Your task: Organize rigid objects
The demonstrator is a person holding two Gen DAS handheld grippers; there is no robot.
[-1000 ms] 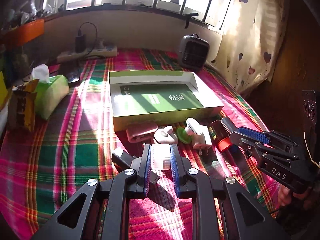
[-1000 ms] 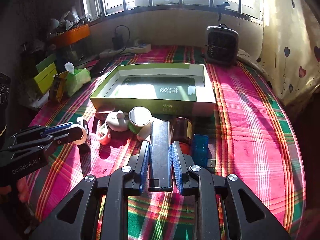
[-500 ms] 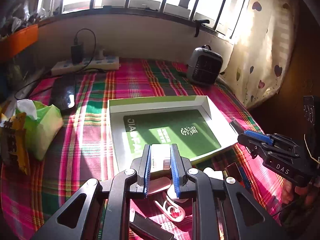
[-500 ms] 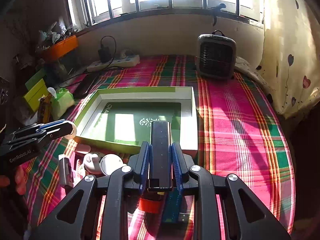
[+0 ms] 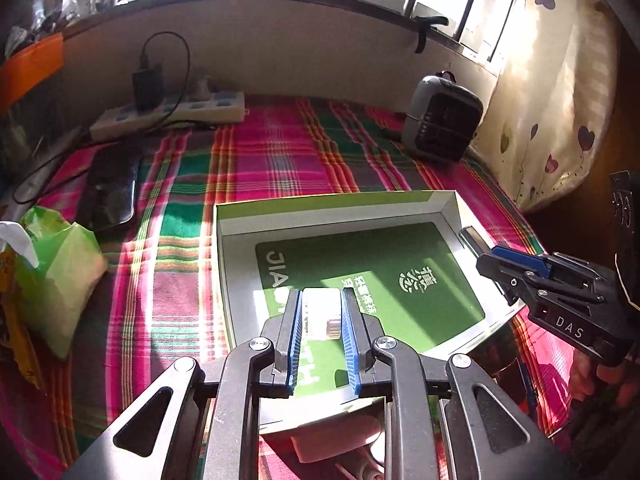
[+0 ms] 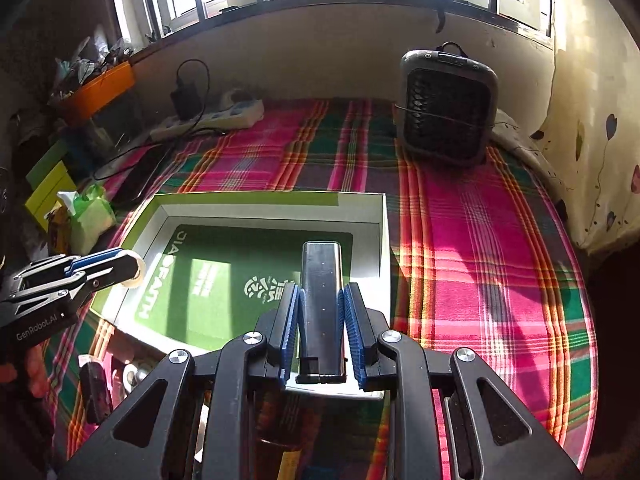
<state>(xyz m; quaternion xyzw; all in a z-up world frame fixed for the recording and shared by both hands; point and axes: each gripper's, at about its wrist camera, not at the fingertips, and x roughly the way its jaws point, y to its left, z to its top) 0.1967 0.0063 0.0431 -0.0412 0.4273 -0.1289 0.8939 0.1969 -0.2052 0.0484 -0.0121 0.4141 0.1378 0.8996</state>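
Note:
A shallow open box (image 5: 332,204) (image 6: 384,240) with white walls and a green printed floor lies on the plaid cloth. My left gripper (image 5: 320,300) is shut on a small white plastic piece (image 5: 320,312) and holds it over the box's near left part. My right gripper (image 6: 322,300) is shut on a long black bar-shaped device (image 6: 322,280) and holds it over the box's near right part. Each gripper shows in the other's view, the right one (image 5: 516,264) at the box's right edge, the left one (image 6: 112,268) at its left edge.
Small objects (image 6: 96,392) (image 5: 332,440) lie on the cloth in front of the box. A grey heater (image 6: 446,108) stands at the back right, a power strip (image 5: 168,112) by the wall, a green tissue pack (image 5: 56,272) and a dark phone (image 5: 110,192) at the left.
Both grippers have lifted off the cluster of small objects and moved forward over the box, each carrying its object. The box now lies directly beneath the fingers.

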